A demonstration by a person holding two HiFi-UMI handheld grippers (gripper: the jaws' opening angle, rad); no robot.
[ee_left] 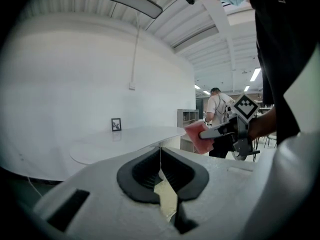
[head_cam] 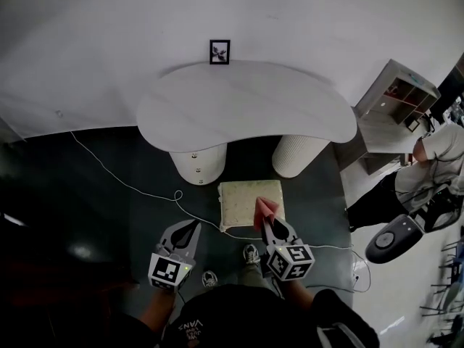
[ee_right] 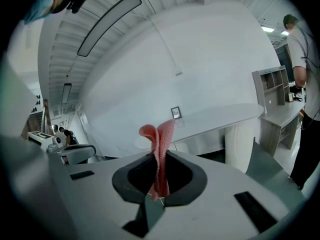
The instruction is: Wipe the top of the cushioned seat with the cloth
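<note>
The cushioned seat (head_cam: 243, 200) is a cream square on the dark floor, just in front of the table's legs. A pink cloth (head_cam: 264, 208) sticks up over the seat's near right part, and I cannot tell if it touches the cushion. My right gripper (head_cam: 267, 222) is shut on it. In the right gripper view the cloth (ee_right: 159, 151) stands folded between the closed jaws of the right gripper (ee_right: 159, 176). My left gripper (head_cam: 189, 228) hovers over the floor left of the seat, shut and empty. The left gripper (ee_left: 161, 156) has its jaws pressed together, and this view shows the cloth (ee_left: 198, 137) to the right.
A white curved table (head_cam: 246, 104) on two round legs (head_cam: 199, 162) stands behind the seat, with a small picture frame (head_cam: 220, 51) at its back. A white cable (head_cam: 148, 191) runs across the floor. At the right are a shelf unit (head_cam: 397, 98), a person (head_cam: 435, 162) and a round grey device (head_cam: 394, 239).
</note>
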